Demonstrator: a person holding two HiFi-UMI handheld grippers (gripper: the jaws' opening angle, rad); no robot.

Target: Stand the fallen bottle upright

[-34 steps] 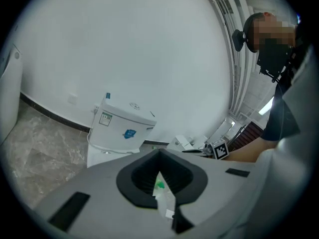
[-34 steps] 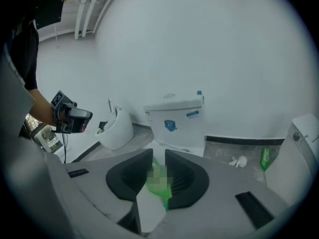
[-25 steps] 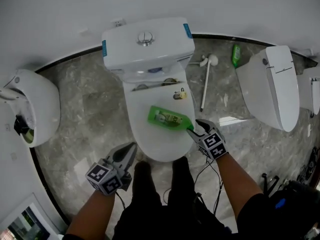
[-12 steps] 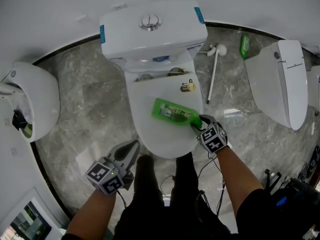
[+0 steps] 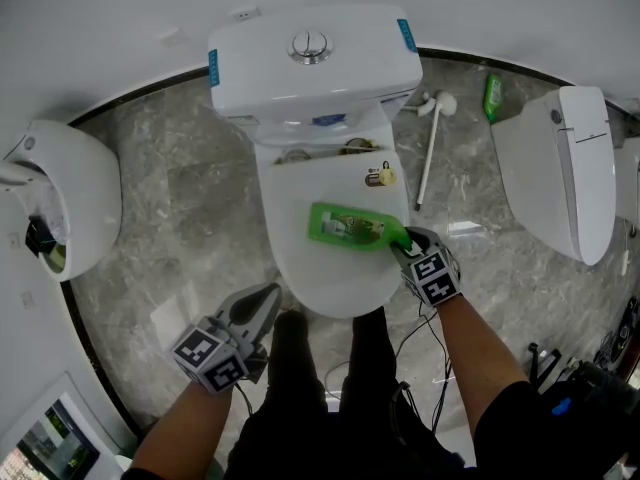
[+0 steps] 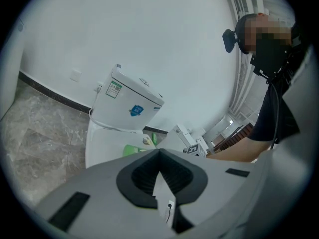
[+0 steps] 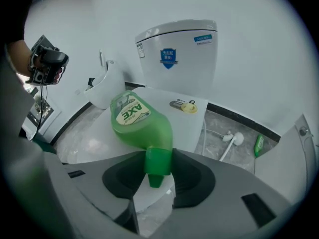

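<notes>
A green bottle [image 5: 345, 226] with a pale label lies on its side on the closed white toilet lid [image 5: 320, 273], its cap pointing to the lid's right edge. In the right gripper view the bottle [image 7: 139, 121] stretches away from me. My right gripper [image 5: 405, 243] is at the cap; its jaws have just been closing and now press the green cap [image 7: 158, 161] from both sides. My left gripper [image 5: 268, 293] hangs low at the toilet's front left, its jaw tips together, holding nothing. From the left gripper [image 6: 159, 153] only a sliver of the bottle [image 6: 132, 150] shows.
A small yellow object [image 5: 380, 176] sits at the lid's back right. The cistern [image 5: 315, 63] stands behind. A toilet brush [image 5: 430, 143] and another green bottle [image 5: 492, 96] lie on the marble floor, right. More white toilets stand left [image 5: 60, 208] and right [image 5: 555, 168].
My right gripper has sunk onto the bottle's cap and its jaws have narrowed around it. The bottle still lies flat. The left gripper has dropped slightly.
</notes>
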